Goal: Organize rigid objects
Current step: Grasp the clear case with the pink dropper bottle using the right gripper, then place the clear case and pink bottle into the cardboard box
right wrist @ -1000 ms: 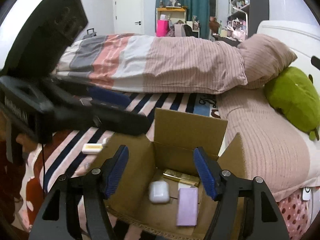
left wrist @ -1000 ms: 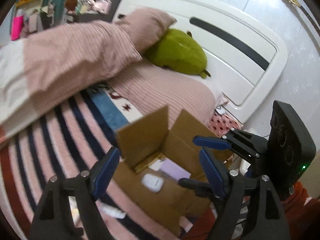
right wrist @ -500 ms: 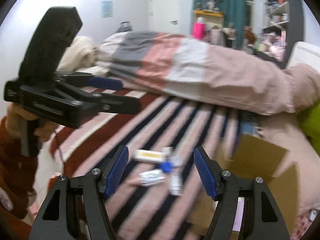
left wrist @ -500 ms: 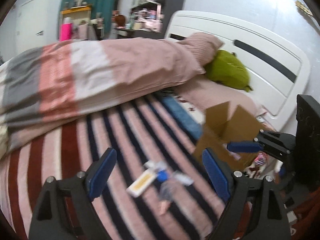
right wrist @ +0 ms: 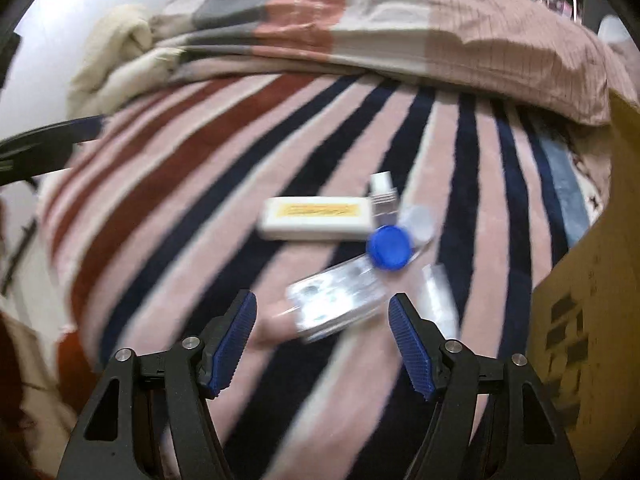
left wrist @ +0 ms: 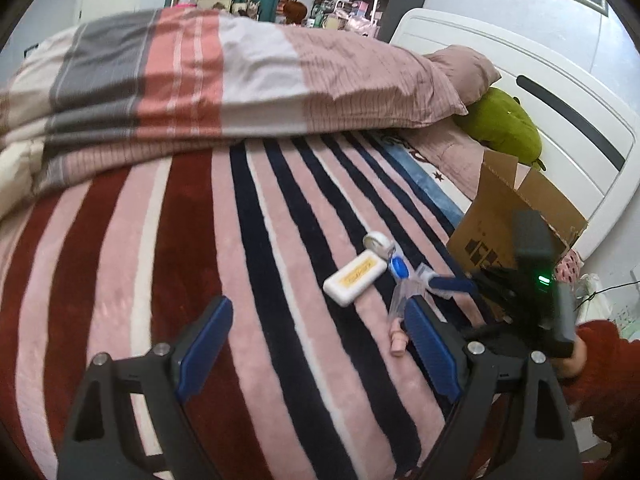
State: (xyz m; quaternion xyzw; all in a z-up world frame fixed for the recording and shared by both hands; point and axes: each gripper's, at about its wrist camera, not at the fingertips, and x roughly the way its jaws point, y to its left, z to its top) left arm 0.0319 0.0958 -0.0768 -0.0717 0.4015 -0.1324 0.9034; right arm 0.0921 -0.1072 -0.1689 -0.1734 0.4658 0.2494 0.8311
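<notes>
Left claw (left wrist: 316, 344): spread wide, nothing between its blue pads, hanging over the striped blanket (left wrist: 224, 264) on the bed.
Right claw (right wrist: 322, 340): also spread and empty, low above the loose items; in the left wrist view it shows at the right (left wrist: 456, 285), with a green light on its body.
White case with yellow label (right wrist: 316, 218): lies flat on the blanket, far of the right claw; seen right of centre from the left wrist (left wrist: 355, 279).
Blue cap (right wrist: 389, 247): just beside the white case's right end, next to a pale translucent cap (right wrist: 418, 222).
Clear packet (right wrist: 336, 300): nearest the right claw, between its pads in the picture, blurred; whether it touches them I cannot tell.
Small silver-white piece (right wrist: 383, 194): just far of the white case's right end.
Cardboard box (left wrist: 516, 216): open, standing on the bed at the right, near the headboard (left wrist: 560, 92); its side fills the right edge of the right wrist view (right wrist: 588, 300).
Duvet (left wrist: 200, 76): bunched along the far side of the bed.
Green plush (left wrist: 500, 128): against the pillow, far of the box.
</notes>
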